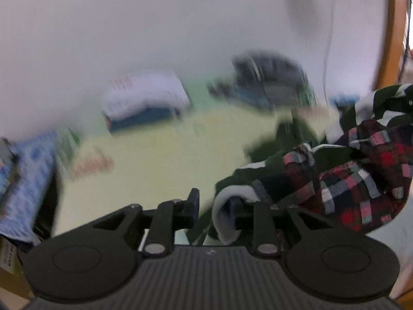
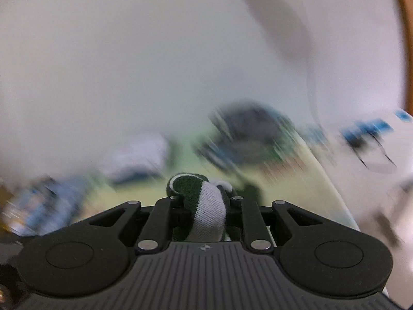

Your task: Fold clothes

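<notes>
The left claw has a gap between its two fingers. A white fold of the green and white striped top wraps over its right finger, but the left finger stands apart from the cloth — so it is let go, not pinching. A red checked shirt lies bunched on the striped top, at the right of the left view. The right claw is clenched on a rolled bit of the same striped top, which sticks up between its fingers.

The pale yellow-green counter has bare, open room in the middle and to the left. Far back sit a white and blue packet and a dark lump — both too blurry to tell. A white wall stands behind them. A blue patterned cloth hangs at the counter's left edge.
</notes>
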{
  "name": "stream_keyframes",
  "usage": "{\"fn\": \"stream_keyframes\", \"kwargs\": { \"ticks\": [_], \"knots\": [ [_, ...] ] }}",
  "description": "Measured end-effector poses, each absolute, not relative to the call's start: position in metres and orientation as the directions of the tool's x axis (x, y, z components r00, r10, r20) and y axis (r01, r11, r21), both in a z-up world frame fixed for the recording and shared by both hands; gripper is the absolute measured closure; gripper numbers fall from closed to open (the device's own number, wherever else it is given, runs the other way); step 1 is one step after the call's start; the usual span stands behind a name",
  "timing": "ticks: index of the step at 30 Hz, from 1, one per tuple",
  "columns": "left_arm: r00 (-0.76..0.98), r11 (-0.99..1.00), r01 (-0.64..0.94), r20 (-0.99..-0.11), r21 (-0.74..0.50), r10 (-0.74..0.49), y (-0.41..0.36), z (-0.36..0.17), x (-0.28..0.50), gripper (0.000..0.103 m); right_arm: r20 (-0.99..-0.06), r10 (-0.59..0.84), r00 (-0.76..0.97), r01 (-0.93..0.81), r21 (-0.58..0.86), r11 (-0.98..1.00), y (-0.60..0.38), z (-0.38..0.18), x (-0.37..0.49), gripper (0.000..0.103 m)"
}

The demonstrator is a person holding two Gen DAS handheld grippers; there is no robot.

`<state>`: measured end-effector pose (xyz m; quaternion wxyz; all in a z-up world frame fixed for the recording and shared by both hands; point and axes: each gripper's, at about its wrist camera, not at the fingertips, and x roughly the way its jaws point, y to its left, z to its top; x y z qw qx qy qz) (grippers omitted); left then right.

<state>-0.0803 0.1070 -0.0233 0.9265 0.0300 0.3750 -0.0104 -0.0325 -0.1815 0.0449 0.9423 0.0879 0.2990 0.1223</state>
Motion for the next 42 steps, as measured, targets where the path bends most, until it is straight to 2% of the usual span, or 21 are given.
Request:
{"fn": "stream_keyframes", "kwargs": {
  "ticks": [4, 6, 7, 8, 9, 11, 13, 15, 17, 20, 22, 24, 27, 28, 29, 30, 31, 33, 38, 41, 42],
  "knots": [
    [0.654, 0.986, 0.135, -0.756, 0.097, -0.015, 0.106, -0.068, -0.085, 0.065, -0.709, 0.16, 0.687, -0.083, 0.143, 0.986, -0.18, -0.012, -0.029, 0.083],
    [0.652, 0.975, 0.178, -0.758, 0.131, -0.017, 0.104, -0.08, -0.092, 0.057, -0.763, 0.133, 0.633, -0.052, 0.13, 0.99, -0.182, -0.029, -0.035, 0.077],
    [0.66, 0.969, 0.198, -0.751, 0.145, -0.022, 0.106, -0.08, -0.094, 0.048, -0.786, 0.116, 0.608, -0.034, 0.12, 0.992, -0.184, -0.035, -0.038, 0.076],
    [0.67, 0.963, 0.221, -0.741, 0.153, -0.036, 0.11, -0.077, -0.097, 0.037, -0.779, 0.105, 0.618, -0.017, 0.12, 0.993, -0.191, -0.032, -0.043, 0.072],
    [0.68, 0.957, 0.245, -0.731, 0.155, -0.056, 0.115, -0.074, -0.101, 0.031, -0.767, 0.093, 0.635, 0.001, 0.122, 0.993, -0.198, -0.027, -0.049, 0.067],
    [0.689, 0.944, 0.293, -0.718, 0.153, -0.098, 0.124, -0.069, -0.111, 0.007, -0.741, 0.07, 0.667, 0.037, 0.127, 0.991, -0.212, -0.016, -0.062, 0.062],
    [0.691, 0.925, 0.346, -0.71, 0.157, -0.138, 0.13, -0.065, -0.12, 0.003, -0.682, 0.053, 0.73, 0.033, 0.113, 0.993, -0.219, 0.002, -0.064, 0.055],
    [0.684, 0.909, 0.382, -0.713, 0.168, -0.155, 0.13, -0.066, -0.125, 0.003, -0.615, 0.058, 0.787, -0.009, 0.083, 0.997, -0.215, 0.019, -0.066, 0.041],
    [0.665, 0.896, 0.408, -0.729, 0.173, -0.162, 0.124, -0.075, -0.12, 0.003, -0.588, 0.095, 0.803, -0.107, 0.014, 0.994, -0.195, 0.025, -0.057, 0.037],
    [0.634, 0.881, 0.445, -0.751, 0.162, -0.182, 0.111, -0.091, -0.109, 0.003, -0.598, 0.176, 0.782, -0.324, -0.149, 0.934, -0.154, 0.01, -0.032, 0.037],
    [0.635, 0.865, 0.459, -0.756, 0.204, -0.159, 0.099, -0.1, -0.104, 0.003, -0.598, 0.171, 0.783, -0.403, -0.278, 0.872, -0.129, -0.008, -0.016, 0.037],
    [0.649, 0.847, 0.463, -0.75, 0.261, -0.123, 0.088, -0.107, -0.101, 0.003, -0.632, 0.197, 0.749, -0.5, -0.345, 0.794, -0.114, -0.026, -0.001, 0.037],
    [0.658, 0.84, 0.453, -0.748, 0.299, -0.088, 0.076, -0.111, -0.096, 0.013, -0.721, 0.207, 0.661, -0.619, -0.369, 0.693, -0.099, -0.054, 0.023, 0.038],
    [0.659, 0.845, 0.444, -0.747, 0.298, -0.083, 0.074, -0.112, -0.093, 0.016, -0.742, 0.208, 0.638, -0.629, -0.346, 0.697, -0.1, -0.059, 0.031, 0.04],
    [0.662, 0.851, 0.431, -0.746, 0.299, -0.073, 0.072, -0.111, -0.09, 0.025, -0.759, 0.209, 0.616, -0.632, -0.319, 0.706, -0.102, -0.062, 0.039, 0.052],
    [0.664, 0.857, 0.417, -0.745, 0.303, -0.06, 0.071, -0.11, -0.088, 0.029, -0.776, 0.211, 0.595, -0.635, -0.292, 0.715, -0.103, -0.066, 0.047, 0.076],
    [0.666, 0.863, 0.402, -0.744, 0.304, -0.048, 0.07, -0.108, -0.086, 0.034, -0.792, 0.214, 0.572, -0.637, -0.265, 0.724, -0.105, -0.069, 0.055, 0.085],
    [0.667, 0.88, 0.377, -0.744, 0.288, -0.042, 0.071, -0.103, -0.082, 0.038, -0.779, 0.268, 0.567, -0.598, -0.165, 0.784, -0.12, -0.058, 0.065, 0.09],
    [0.692, 0.898, 0.324, -0.722, 0.297, -0.01, 0.065, -0.089, -0.074, 0.039, -0.663, 0.35, 0.661, -0.438, 0.037, 0.898, -0.175, -0.01, 0.065, 0.094],
    [0.719, 0.911, 0.287, -0.695, 0.295, -0.001, 0.063, -0.077, -0.065, 0.043, -0.603, 0.323, 0.729, -0.316, 0.121, 0.941, -0.213, 0.014, 0.056, 0.096],
    [0.728, 0.917, 0.274, -0.686, 0.291, 0.001, 0.063, -0.073, -0.062, 0.043, -0.586, 0.309, 0.749, -0.277, 0.147, 0.95, -0.226, 0.019, 0.052, 0.1]
  ]
}}
